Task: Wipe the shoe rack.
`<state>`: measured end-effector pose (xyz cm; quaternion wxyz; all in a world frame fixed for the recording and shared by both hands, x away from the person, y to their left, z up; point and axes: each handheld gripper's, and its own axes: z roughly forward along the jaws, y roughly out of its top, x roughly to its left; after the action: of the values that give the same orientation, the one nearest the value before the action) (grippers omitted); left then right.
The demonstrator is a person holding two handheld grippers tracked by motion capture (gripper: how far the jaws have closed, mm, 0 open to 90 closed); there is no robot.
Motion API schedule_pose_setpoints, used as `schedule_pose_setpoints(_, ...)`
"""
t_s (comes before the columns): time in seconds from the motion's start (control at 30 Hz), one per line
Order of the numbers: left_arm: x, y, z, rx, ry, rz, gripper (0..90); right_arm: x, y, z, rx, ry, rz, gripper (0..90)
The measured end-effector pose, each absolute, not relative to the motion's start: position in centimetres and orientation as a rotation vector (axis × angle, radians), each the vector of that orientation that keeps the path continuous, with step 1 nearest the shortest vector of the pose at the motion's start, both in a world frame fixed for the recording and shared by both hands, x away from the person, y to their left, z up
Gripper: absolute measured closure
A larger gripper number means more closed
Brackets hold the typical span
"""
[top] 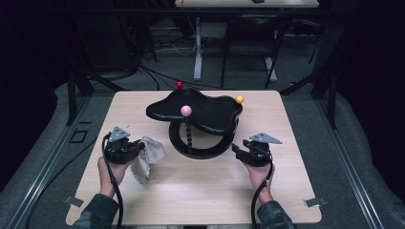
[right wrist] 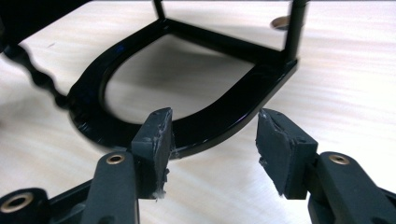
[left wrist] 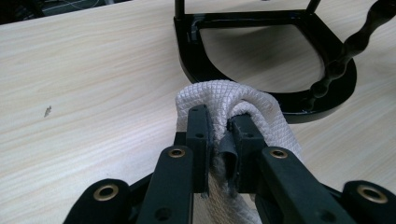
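- Pale wood-grain table (top: 200, 191) sits in a dark room, with cables and metal table legs on the grey floor behind it.
- At the table's middle stands a black stand (top: 200, 121): a wavy top tray, a D-shaped base ring and ball-tipped posts.
- Left gripper (top: 136, 148) is clamped on a white cloth (left wrist: 233, 100), just beside the base.
- Right gripper (right wrist: 212, 140) has its jaws apart, near the base rim and not touching it.
- Risk, as I judge it: wiping with the base unheld could slide or tip the stand, or the cloth could snag on the beaded post (top: 189, 136).
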<state>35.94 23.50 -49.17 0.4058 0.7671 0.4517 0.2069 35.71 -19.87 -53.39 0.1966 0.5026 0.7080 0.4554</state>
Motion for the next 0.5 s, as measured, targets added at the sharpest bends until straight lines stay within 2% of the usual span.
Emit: schedule_pose_setpoints(0.5, 36.4, 23.3, -49.4, 1.934, 1.136, 0.503, 80.5, 34.9, -13.6, -55.3, 1.265, 2.129, 1.261, 42.6)
